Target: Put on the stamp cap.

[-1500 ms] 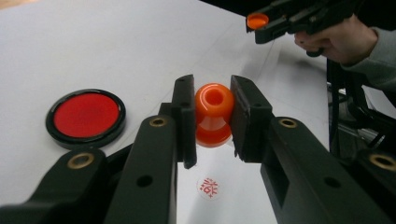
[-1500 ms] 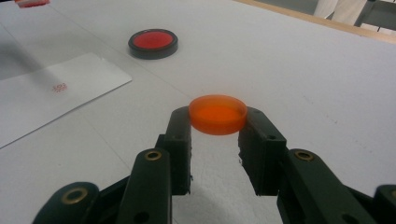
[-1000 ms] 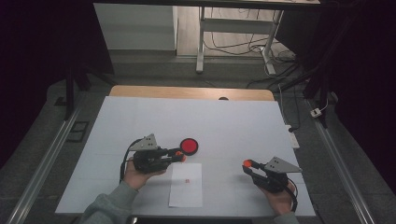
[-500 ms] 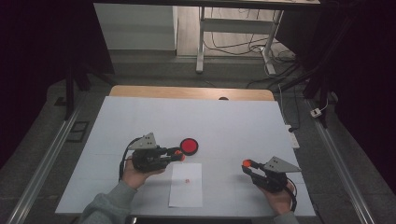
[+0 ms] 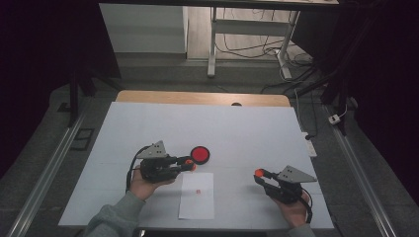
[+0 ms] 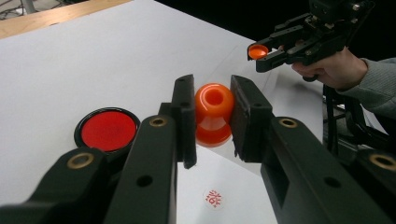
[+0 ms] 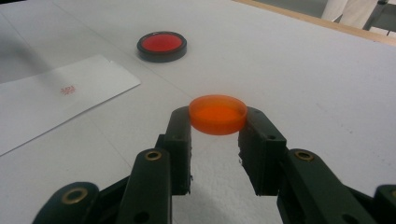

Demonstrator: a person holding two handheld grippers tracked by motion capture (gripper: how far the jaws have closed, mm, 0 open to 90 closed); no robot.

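Stamp: your left gripper has its jaws closed on an orange stamp with a rounded knob, one black jaw pressed to each side of it. In the high view you hold it above the top edge of the paper, just beside the ink pad.

Cap: your right gripper is clamped on a shallow orange cap, a round disc pinched at its rim between the two jaw tips and held level above the table. From the left gripper view the same cap shows its hollow side at the tip of that far gripper.

Paper: a white sheet lies flat near your edge of the table, between your two hands, closer to the left one. It already carries one small red imprint near its upper half.

Ink pad: a round black case with a red pad sits open on the table just beyond the paper, beside the stamp.

Hands: your left hand and your right hand are well apart, the right one off to the side of the paper.

Table: a white top with a wooden strip along its far edge.
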